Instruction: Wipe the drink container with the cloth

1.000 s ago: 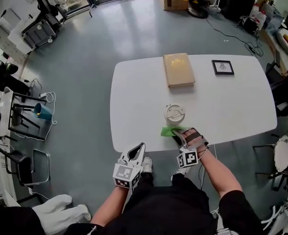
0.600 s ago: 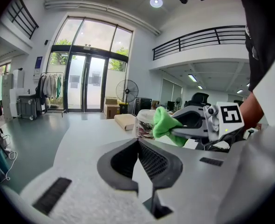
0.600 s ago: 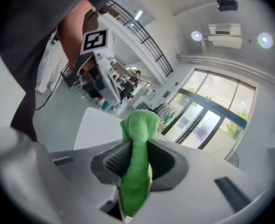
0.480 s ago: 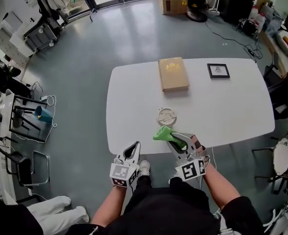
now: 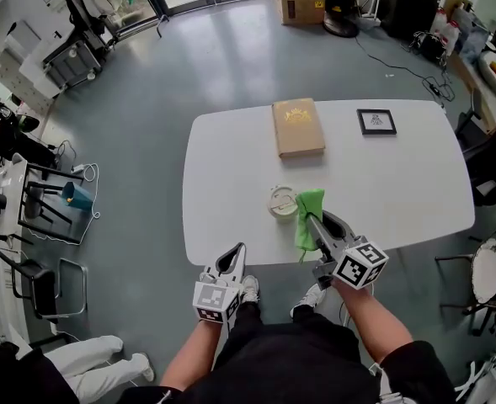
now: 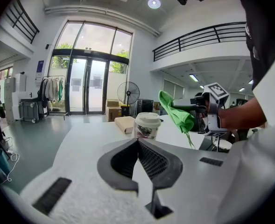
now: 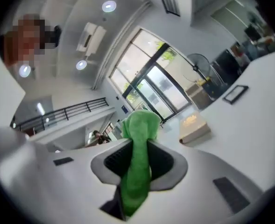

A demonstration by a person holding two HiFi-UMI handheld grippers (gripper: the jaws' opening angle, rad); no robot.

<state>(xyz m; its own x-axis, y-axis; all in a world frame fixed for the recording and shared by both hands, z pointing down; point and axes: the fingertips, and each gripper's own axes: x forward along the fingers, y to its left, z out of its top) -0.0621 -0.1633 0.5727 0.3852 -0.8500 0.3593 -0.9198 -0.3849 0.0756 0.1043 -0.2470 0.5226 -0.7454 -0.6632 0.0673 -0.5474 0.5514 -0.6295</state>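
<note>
Drink container [image 5: 283, 201], a lidded paper cup, stands upright on the white desk [image 5: 399, 183], toward its near edge and a little left of centre. Just beside it, on its right, hangs the green cloth [image 5: 309, 204], pinched in the right tongs [image 5: 315, 225], whose jaws are clamped on a fold so that the cloth bunches above them and trails down below. The left gripper view shows the cloth held in the air at about lid height with a sliver of space between it and the cup, so I judge that no wiping contact is being made at this moment.

The cloth is in hand and brought to the cup. The wipe itself, over lid and side wall, looks to be all left to do.

The left tongs [image 5: 235, 255] hang off the near edge of the desk, jaws closed together with nothing between them, pointing at the cup but well short of it. Nothing steadies the cup, so a sideways push from the cloth could slide or tip it.

Farther back lie a tan book [image 5: 298, 127] and a small black picture frame [image 5: 376, 121], both well apart from the cup. Nothing stands between cloth and cup.
</note>
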